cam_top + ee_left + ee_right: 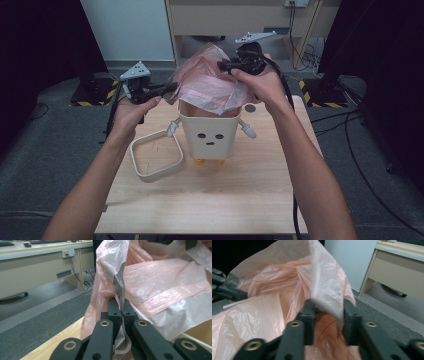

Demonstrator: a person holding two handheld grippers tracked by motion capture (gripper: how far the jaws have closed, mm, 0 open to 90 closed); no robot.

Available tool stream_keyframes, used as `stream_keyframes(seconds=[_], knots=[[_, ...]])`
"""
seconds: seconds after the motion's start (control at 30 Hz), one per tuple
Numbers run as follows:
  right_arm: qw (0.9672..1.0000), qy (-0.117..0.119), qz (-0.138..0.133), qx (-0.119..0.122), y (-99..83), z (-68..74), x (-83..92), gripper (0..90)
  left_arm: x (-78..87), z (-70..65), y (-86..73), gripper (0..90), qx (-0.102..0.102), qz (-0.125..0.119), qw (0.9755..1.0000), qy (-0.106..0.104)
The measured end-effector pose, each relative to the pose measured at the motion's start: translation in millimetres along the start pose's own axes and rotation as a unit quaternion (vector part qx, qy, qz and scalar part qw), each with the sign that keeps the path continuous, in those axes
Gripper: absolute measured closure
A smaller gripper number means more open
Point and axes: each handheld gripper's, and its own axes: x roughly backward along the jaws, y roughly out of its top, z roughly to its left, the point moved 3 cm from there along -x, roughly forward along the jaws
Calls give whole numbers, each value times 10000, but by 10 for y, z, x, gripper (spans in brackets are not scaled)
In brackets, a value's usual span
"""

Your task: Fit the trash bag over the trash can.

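Standing on a pale wooden table [210,200] over grey carpet, a cream face-printed bin [209,131] wears a crinkled, translucent pink bag [210,82]. Left tool [121,305] clamped on its edge. Right tool [329,312] apart, film between.

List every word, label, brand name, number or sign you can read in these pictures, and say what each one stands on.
None can be read.
The cream bin bears a drawn face of two dots and a dash, without letters.
The pink plastic bag has plain pale bands and no print.
The wall socket plate above the desk edge is too small and blurred to read.
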Motion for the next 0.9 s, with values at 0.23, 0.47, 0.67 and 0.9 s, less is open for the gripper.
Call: stream_keyframes(seconds=[0.23,0.47,0.67,0.9], knots=[[10000,39,49,-77,-69,-99,125,839,30,164,-32,890,171,35,9996,215],[9999,63,24,-85,-115,-167,240,887,13,197,-9,886,261,-53,9994,212],[10000,-34,32,-77,-124,-202,267,890,4,238,1,727,204,-270,9985,420],[9998,-88,62,-154,-186,-277,314,892,-14,269,-4,450,120,-540,9973,483]])
